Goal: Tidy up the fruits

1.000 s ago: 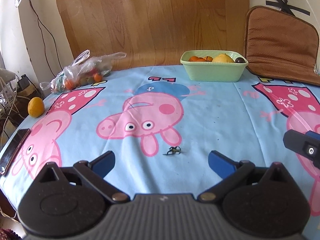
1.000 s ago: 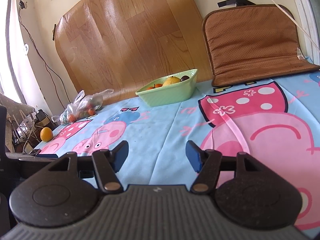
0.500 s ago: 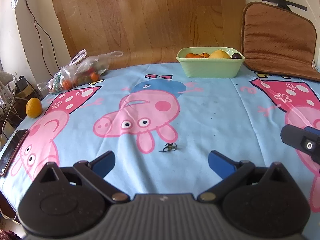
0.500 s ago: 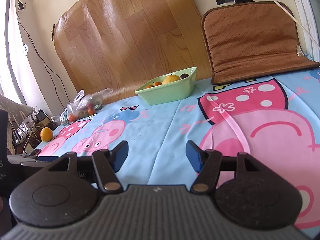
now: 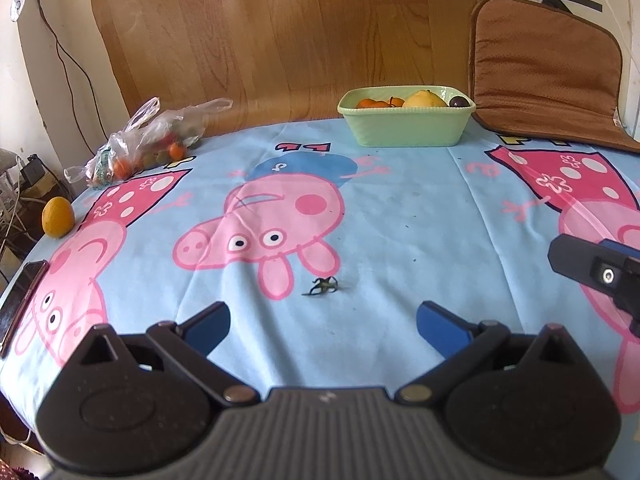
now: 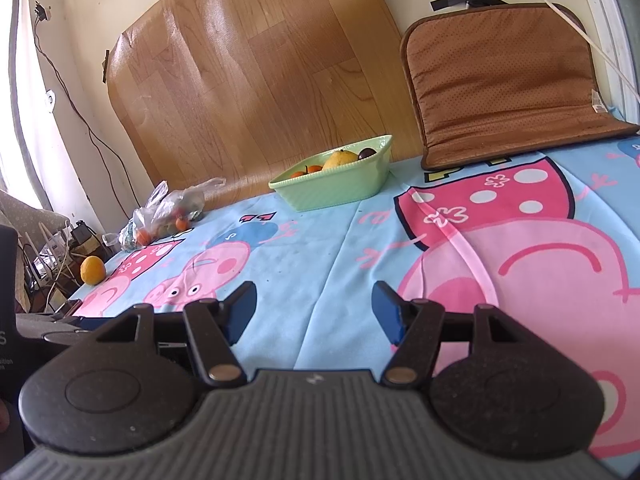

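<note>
A pale green dish (image 5: 405,128) at the table's far side holds oranges, a yellow fruit and a dark plum; it also shows in the right wrist view (image 6: 340,186). A clear plastic bag of small fruits (image 5: 152,140) (image 6: 168,216) lies far left. A loose orange fruit (image 5: 58,217) (image 6: 93,270) sits at the left edge. My left gripper (image 5: 323,326) is open and empty above the cloth. My right gripper (image 6: 314,312) is open and empty; one of its fingers shows at the right of the left wrist view (image 5: 592,268).
A small dark stem scrap (image 5: 325,286) lies just ahead of the left gripper. A phone (image 5: 20,300) lies at the table's left edge. A brown cushion (image 5: 548,72) and a wood-pattern board (image 5: 280,40) lean on the back wall.
Both grippers have drawn back slightly and lifted; the dish and bag look a little farther away. The jaws stay open and nothing on the table has moved.
</note>
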Available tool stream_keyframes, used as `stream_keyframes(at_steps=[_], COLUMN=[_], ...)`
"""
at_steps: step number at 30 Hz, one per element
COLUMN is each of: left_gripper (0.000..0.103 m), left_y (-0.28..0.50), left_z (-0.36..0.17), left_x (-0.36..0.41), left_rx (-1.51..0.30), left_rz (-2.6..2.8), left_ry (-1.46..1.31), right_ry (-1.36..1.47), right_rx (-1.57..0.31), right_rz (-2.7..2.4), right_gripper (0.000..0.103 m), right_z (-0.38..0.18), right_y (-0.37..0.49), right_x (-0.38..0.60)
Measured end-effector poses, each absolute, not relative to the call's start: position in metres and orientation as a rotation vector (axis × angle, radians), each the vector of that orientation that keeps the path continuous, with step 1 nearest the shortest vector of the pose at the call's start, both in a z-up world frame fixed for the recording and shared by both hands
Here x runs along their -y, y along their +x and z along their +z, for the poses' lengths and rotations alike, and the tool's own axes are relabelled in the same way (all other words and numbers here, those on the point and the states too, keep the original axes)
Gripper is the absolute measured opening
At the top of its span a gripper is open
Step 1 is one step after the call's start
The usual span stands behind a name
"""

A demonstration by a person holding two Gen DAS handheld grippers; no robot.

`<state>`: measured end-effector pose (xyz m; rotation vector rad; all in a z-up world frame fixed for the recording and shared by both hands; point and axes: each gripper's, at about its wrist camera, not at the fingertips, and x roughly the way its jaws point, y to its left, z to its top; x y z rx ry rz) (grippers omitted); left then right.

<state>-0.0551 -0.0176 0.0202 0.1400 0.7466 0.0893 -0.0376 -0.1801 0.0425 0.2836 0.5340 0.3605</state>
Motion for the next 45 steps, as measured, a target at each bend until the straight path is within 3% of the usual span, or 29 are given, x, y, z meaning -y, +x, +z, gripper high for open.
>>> stream_keyframes(at_steps=[45], left_gripper=[0.103], left_y=[-0.0562], left_z=[0.0175], left_x=[0.0211], left_rx=[-0.750], left_rz=[0.075], left_ry=[0.148], right_ry=[0.283], right_rx=[-0.535], right_rz=[0.362], right_gripper=[0.066], right_z=[0.0426], right_y=[-0.0372], right_x=[0.1810])
